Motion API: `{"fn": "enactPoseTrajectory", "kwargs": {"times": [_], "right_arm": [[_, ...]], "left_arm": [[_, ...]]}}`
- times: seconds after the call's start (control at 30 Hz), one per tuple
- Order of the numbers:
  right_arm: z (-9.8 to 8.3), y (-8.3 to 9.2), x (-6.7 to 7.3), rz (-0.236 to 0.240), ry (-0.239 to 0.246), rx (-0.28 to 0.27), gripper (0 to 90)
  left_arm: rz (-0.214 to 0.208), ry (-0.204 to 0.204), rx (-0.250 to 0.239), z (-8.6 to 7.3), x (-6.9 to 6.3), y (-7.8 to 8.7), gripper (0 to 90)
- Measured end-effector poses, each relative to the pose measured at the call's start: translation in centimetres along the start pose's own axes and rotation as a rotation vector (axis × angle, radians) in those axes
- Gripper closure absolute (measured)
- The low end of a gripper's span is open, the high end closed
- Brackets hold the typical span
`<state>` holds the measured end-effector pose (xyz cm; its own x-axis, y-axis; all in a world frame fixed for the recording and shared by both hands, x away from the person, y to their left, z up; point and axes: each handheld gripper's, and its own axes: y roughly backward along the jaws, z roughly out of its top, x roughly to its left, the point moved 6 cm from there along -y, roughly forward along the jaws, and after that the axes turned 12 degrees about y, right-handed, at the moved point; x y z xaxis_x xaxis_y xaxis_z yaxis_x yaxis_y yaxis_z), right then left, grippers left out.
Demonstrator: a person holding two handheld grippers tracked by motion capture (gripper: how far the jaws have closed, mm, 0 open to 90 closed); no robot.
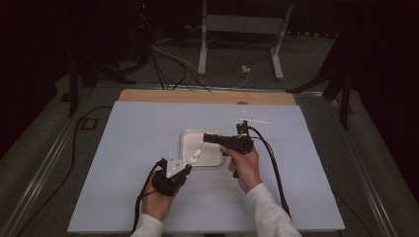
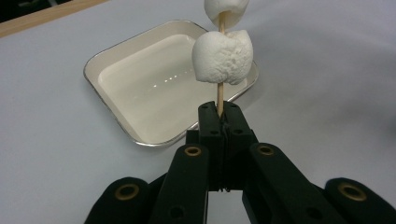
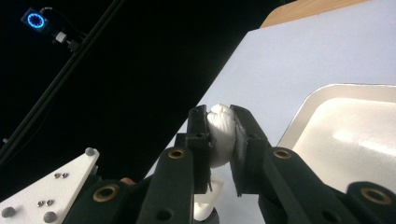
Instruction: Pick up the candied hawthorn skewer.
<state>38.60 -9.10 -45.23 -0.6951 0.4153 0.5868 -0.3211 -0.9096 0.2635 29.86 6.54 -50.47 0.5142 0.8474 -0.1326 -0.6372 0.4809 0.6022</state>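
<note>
A white square tray point(image 1: 211, 159) lies mid-table on the pale blue mat. My left gripper point(image 1: 188, 165) sits at the tray's near-left corner, shut on a thin wooden skewer point(image 2: 219, 99) that points over the tray point(image 2: 140, 88). Two white marshmallows are threaded on it, one point(image 2: 223, 56) just above the jaws and one point(image 2: 226, 10) higher up. My right gripper point(image 1: 205, 138) reaches left over the tray's far side and is shut on another white marshmallow point(image 3: 220, 135), squeezed between its jaws. In the right gripper view the tray point(image 3: 345, 135) shows at right and the left gripper's grey plate point(image 3: 46, 196) at lower left.
A thin white stick point(image 1: 254, 120) lies on the mat behind the right gripper. The table's wooden far edge point(image 1: 207, 96) borders the mat. Beyond it, cables and a white metal stand point(image 1: 242, 29) are on the dark floor. Cables trail from both grippers toward the near edge.
</note>
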Motion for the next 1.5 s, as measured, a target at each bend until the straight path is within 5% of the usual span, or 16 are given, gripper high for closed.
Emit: {"fn": "enactPoseTrajectory", "kwargs": {"times": [0.77, 0.8, 0.9, 1.1, 1.3, 1.5], "right_arm": [[1.0, -0.2, -0.5, -0.019, -0.008, -0.041, 80.2], [1.2, 0.0, -0.5, -0.024, -0.008, -0.055, 80.7], [3.2, 2.4, -1.4, -0.055, -0.029, -0.159, 81.2], [2.9, 3.1, -2.5, -0.182, 0.078, -0.051, 79.5], [0.8, 1.0, -3.6, -0.209, 0.088, 0.05, 78.3], [0.0, -0.2, -4.1, -0.233, 0.099, 0.089, 78.0]], "left_arm": [[0.066, -0.046, 0.017, -0.4, 1.3, 0.2, 90.0], [0.092, -0.053, 0.039, -0.8, 1.6, 0.1, 90.0], [0.076, 0.016, 0.038, -1.5, 2.8, 0.4, 90.0], [0.063, 0.048, -0.001, -0.7, 3.0, 0.9, 90.0], [0.037, 0.055, -0.017, -0.5, 2.8, 1.0, 90.0], [0.024, 0.065, -0.023, -0.4, 2.8, 1.2, 90.0]]}}
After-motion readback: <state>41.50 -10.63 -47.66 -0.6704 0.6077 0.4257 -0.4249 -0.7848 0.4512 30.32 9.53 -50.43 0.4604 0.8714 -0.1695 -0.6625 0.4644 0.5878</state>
